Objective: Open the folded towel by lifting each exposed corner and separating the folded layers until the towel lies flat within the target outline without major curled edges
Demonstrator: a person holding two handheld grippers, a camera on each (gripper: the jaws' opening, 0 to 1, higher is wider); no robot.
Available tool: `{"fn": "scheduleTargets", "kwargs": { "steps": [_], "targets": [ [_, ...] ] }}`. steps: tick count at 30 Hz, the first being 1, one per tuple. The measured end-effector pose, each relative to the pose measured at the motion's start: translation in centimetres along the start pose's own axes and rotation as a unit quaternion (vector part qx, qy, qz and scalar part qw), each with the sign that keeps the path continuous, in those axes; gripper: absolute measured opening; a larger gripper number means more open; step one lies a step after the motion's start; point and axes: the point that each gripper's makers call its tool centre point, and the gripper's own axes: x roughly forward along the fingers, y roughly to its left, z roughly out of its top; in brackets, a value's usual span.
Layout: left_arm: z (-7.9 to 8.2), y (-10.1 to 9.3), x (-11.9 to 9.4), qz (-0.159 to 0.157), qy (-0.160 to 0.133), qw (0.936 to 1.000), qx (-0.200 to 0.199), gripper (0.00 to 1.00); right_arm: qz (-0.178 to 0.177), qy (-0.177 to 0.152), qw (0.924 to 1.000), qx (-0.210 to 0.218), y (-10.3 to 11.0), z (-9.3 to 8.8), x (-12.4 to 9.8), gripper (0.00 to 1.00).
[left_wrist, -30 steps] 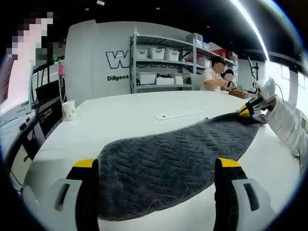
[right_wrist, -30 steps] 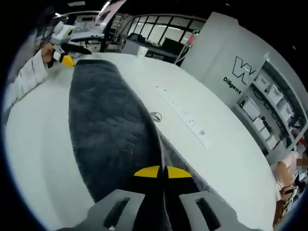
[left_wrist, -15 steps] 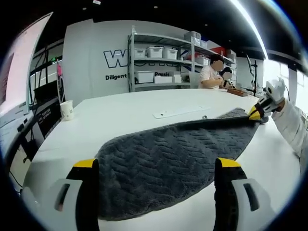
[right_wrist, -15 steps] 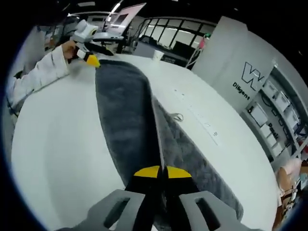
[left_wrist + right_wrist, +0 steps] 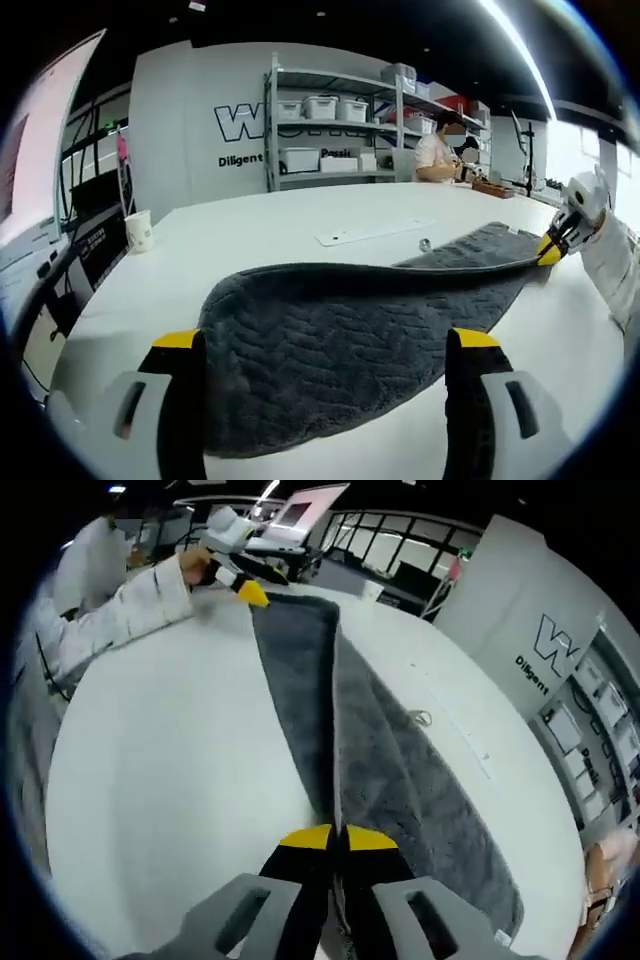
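Here, the left gripper view looks across the white bench (image 5: 260, 225) toward a grey wall with lettering, a shelving rack (image 5: 335, 125) loaded with white bins, a paper cup (image 5: 139, 230) near the bench's left edge, a white strip (image 5: 375, 232) lying flat beyond the towel, and a seated person (image 5: 437, 158) at the far end. The right gripper view looks the opposite way along the bench, toward windows and a raised screen (image 5: 305, 505). The grey towel (image 5: 340, 335) lies lengthwise on the bench between the two grippers; in the right gripper view the towel (image 5: 400, 770) shows a lifted upper layer standing as a ridge along its middle, with a lower layer spread flat to the right of it. The left gripper (image 5: 325, 345) sits low over the near end of the towel, jaws spread wide with the cloth lying between them, neither yellow tip seen pinching it. The right gripper (image 5: 332, 837) has its yellow tips pressed together on the raised towel edge; in the left gripper view this same right gripper (image 5: 556, 245) appears at the towel's far end, carried by a white-sleeved arm (image 5: 612, 265). In the right gripper view the left gripper (image 5: 245, 588) appears at the far end, with a white sleeve (image 5: 115, 615) reaching in along the bench.
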Motion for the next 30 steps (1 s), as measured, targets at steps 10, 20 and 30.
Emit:
{"fn": "scheduleTargets", "kwargs": {
  "steps": [10, 20, 30],
  "targets": [
    [-0.2, -0.4, 0.2, -0.004, 0.003, 1.0, -0.002, 0.98, 0.023, 0.006, 0.9996, 0.014, 0.9, -1.1, 0.8, 0.0],
    [-0.4, -0.5, 0.4, -0.004, 0.009, 1.0, 0.0, 0.97, 0.031, 0.006, 0.999, 0.03, 1.4, -1.5, 0.6, 0.05],
    [-0.6, -1.0, 0.7, -0.007, 0.016, 0.9999, 0.002, 0.97, 0.014, -0.01, 0.9992, 0.037, 0.8, -1.4, -0.3, 0.31]
  ]
}}
